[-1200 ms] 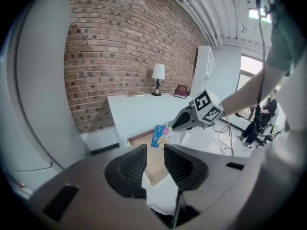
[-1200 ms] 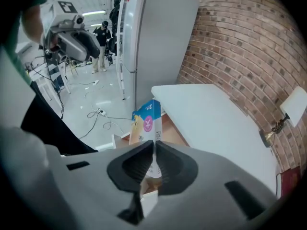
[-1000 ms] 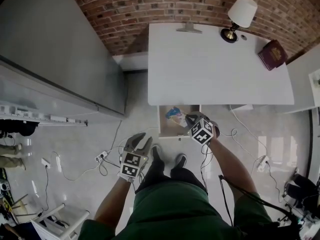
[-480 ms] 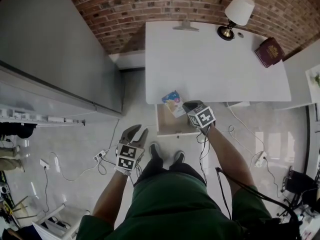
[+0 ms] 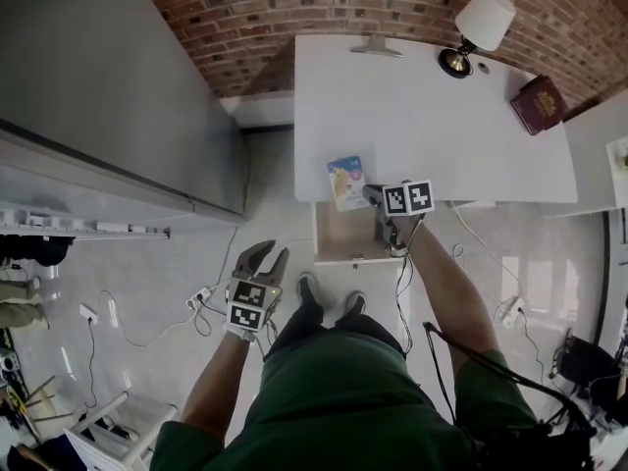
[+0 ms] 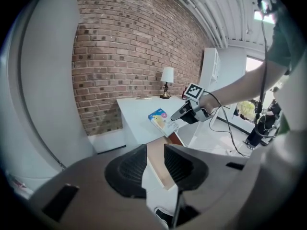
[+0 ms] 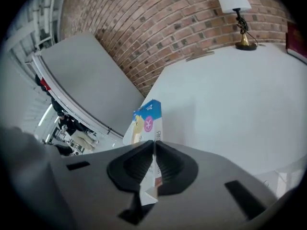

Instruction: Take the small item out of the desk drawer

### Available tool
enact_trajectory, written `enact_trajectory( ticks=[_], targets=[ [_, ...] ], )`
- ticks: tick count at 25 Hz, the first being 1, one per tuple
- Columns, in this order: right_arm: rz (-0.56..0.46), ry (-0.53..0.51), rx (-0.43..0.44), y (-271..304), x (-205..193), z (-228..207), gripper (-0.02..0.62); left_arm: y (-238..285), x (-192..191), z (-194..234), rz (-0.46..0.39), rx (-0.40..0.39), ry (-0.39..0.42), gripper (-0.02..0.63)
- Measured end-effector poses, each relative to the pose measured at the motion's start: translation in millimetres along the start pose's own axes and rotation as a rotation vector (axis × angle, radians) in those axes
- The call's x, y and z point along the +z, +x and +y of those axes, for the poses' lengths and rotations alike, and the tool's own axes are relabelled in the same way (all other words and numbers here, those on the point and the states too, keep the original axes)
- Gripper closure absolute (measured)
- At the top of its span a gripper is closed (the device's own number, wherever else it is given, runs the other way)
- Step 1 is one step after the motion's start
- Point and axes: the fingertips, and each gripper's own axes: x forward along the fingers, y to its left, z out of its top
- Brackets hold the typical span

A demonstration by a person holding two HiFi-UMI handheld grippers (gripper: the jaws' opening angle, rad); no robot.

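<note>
**Head view.** The right gripper (image 5: 369, 194) holds the small packet (image 5: 345, 182) by one end over the near edge of the white surface (image 5: 442, 116). The packet is clear of the open drawer (image 5: 343, 238) just below, so the item is judged already out. The right forearm reaches forward. The left gripper (image 5: 264, 259) hangs low beside the person's leg, well apart from the drawer.

**Left gripper view.** Its jaws stand a little apart with nothing between them, aimed toward the drawer.

**Right gripper view.** The jaws pinch the packet's lower edge. The packet stands edge-up, and the gripper pitches down toward the surface.
</note>
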Motion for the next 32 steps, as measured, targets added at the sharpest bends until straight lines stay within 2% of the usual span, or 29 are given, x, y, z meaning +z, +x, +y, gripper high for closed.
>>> enact_trajectory(
  ticks=[6,15,20,25,29,32],
  targets=[
    [-0.02,0.164,0.015,16.1,12.9,-6.5,0.569,-8.0,-6.3,13.9,0.015,0.027,-0.004,0.5],
    [-0.009,0.268,0.008,33.8,7.4,-16.3,0.566,-13.0,-18.2,23.2,0.033,0.038,-0.017,0.5],
    [-0.063,0.286,-0.04,36.1,11.0,-24.7,0.551,-14.8,-18.7,28.7,0.031,0.034,-0.012,0.5],
    [-0.139,0.268,-0.067,20.2,20.2,-26.6,0.48,-8.5,-9.1,30.3,0.01,0.024,-0.005,0.5],
    [-0.197,0.231,-0.098,-11.4,27.2,-30.8,0.491,0.7,8.9,20.1,-0.02,-0.003,-0.001,0.5],
    [-0.243,0.14,-0.153,-43.0,35.4,-28.2,0.515,6.4,25.6,14.0,-0.062,-0.002,0.012,0.503]
  ],
)
